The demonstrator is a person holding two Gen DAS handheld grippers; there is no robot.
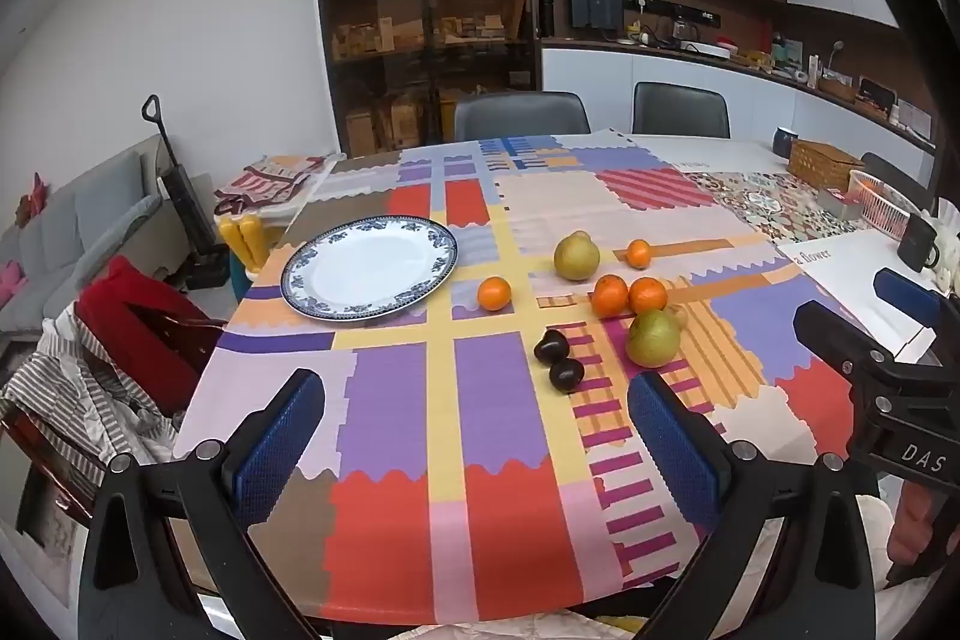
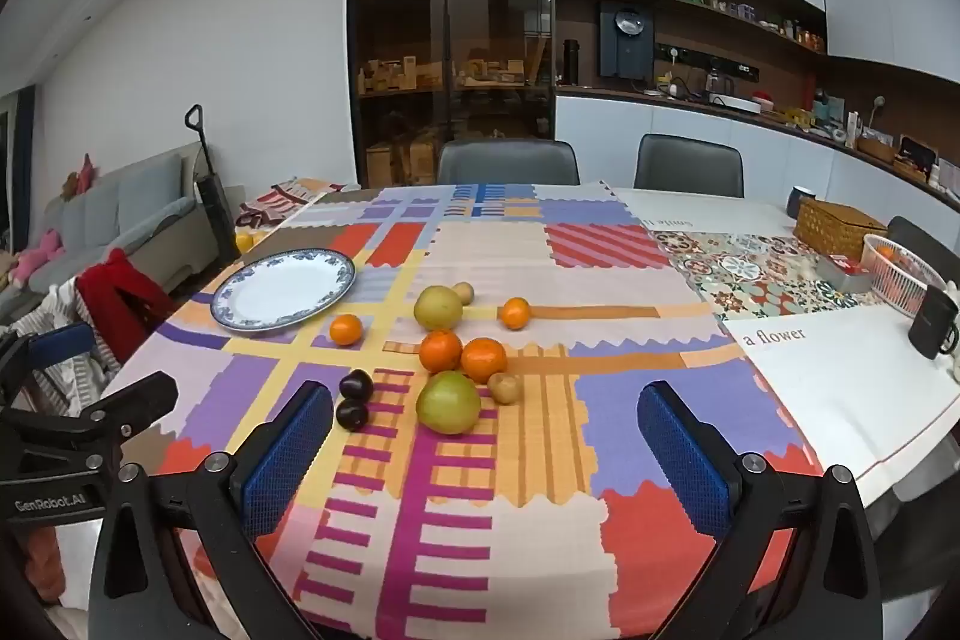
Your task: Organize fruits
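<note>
Both tools hover at the near edge of the counter (image 2: 840, 400), above the patterned cloth, with nothing held. The left tongs (image 1: 474, 436) are spread wide and empty; the right tongs (image 2: 486, 442) are spread wide and empty too.

Nearest lie two dark plums (image 2: 354, 400), touching each other, so a grip on one could likely nudge the other into a roll. Just right of them sits a green pear (image 2: 449, 402), with a small brown kiwi (image 2: 505, 387) close beside it and two oranges (image 2: 462, 355) touching just behind. This cluster is tight: wide blue pads lowered here could strike a neighbour, and round fruit on smooth cloth probably rolls freely, perhaps toward the near edge.

Farther back, a single orange (image 2: 346, 329) sits just in front of the plate (image 2: 234, 310), a second pear (image 2: 438, 307) has another kiwi (image 2: 462, 291) against its far side, and one more orange (image 2: 516, 312) lies to the right.

The blue-rimmed plate is far left and bare, near the counter's left edge; a hard set-down could chip it or shove it, and piled fruit may roll off its shallow rim. Too firm a squeeze would likely bruise the plums.
</note>
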